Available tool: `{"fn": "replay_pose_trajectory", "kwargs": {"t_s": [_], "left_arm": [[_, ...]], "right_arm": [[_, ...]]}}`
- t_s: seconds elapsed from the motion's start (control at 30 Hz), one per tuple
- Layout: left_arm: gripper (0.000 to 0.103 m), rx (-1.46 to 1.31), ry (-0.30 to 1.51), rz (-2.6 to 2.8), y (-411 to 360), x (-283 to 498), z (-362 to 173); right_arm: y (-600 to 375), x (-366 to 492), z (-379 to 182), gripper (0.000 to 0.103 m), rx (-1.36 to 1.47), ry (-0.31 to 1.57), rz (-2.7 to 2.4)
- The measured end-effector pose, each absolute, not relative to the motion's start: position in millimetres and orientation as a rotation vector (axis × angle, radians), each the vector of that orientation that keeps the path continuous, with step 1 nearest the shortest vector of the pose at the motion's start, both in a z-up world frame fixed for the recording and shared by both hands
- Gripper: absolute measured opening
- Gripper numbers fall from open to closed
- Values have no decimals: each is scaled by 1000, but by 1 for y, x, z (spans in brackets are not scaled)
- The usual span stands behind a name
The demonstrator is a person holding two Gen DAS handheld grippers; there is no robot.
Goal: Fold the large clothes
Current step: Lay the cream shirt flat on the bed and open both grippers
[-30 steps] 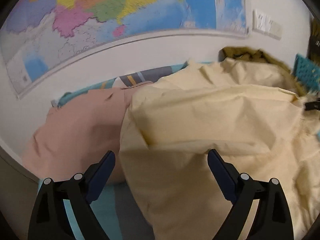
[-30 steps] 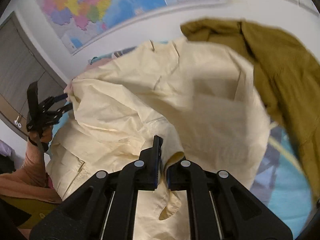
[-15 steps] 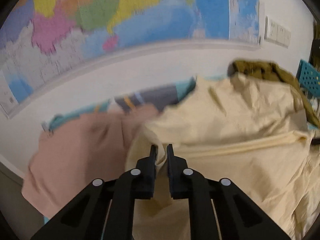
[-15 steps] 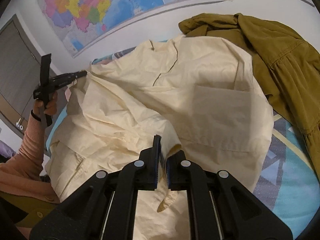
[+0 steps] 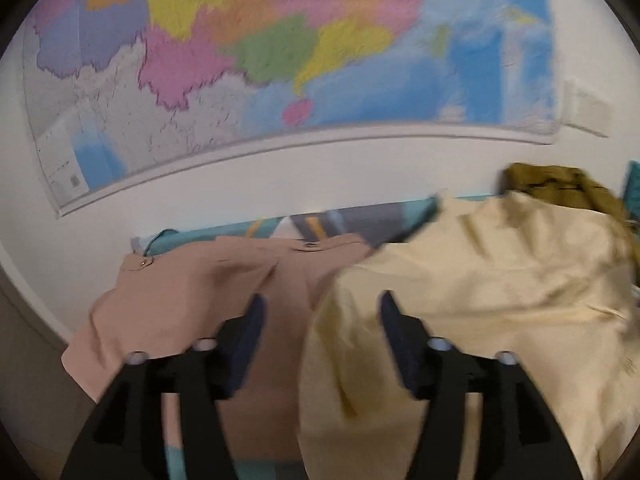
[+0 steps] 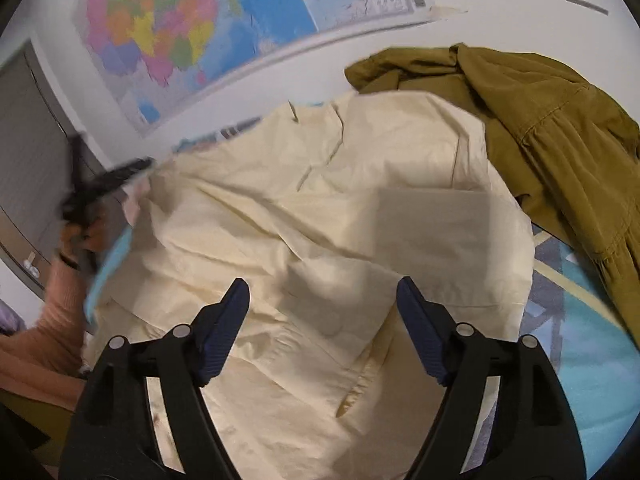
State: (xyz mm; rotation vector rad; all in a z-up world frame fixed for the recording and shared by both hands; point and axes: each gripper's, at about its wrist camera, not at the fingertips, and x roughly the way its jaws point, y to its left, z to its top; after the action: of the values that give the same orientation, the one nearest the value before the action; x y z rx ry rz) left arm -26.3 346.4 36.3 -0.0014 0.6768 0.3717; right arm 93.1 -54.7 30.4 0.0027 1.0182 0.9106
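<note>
A large cream shirt (image 6: 360,208) lies spread and creased over the patterned bed cover, its pocket facing up. In the left wrist view the cream shirt (image 5: 500,300) fills the right half. My left gripper (image 5: 320,308) hovers above the shirt's left edge, its jaws opening, nothing pinched between them. My right gripper (image 6: 322,296) stands over the shirt's lower middle, jaws also opening, the cloth lying loose below them. The left gripper (image 6: 108,180) shows blurred at the left in the right wrist view, held by a hand in an orange sleeve.
A pink garment (image 5: 192,292) lies left of the shirt. An olive-brown jacket (image 6: 540,128) lies heaped at the right, by the wall. A large map (image 5: 280,60) hangs above the bed. The blue patterned bed cover (image 6: 592,344) shows at the right.
Both grippers, shut on folds of the cream shirt half a second ago, have spread their jaws and let the cloth drop. The left one has lifted and shifted left toward the pink garment.
</note>
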Motion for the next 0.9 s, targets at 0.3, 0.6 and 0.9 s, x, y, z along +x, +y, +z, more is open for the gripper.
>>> {"fn": "replay_pose_trajectory", "kwargs": {"t_s": [0.3,0.6,0.9], "left_arm": [[68,208,849,209,275,-42,-28],[69,150,733,104,253,-86,-4],[72,170,772,-257,171,-136,-27]], "right_arm": [[-28,112,14,10,-95,1031,789],[-40,0,73,61,-222,846,1086],[-49,-76,55,64,-246,915,1146]]}}
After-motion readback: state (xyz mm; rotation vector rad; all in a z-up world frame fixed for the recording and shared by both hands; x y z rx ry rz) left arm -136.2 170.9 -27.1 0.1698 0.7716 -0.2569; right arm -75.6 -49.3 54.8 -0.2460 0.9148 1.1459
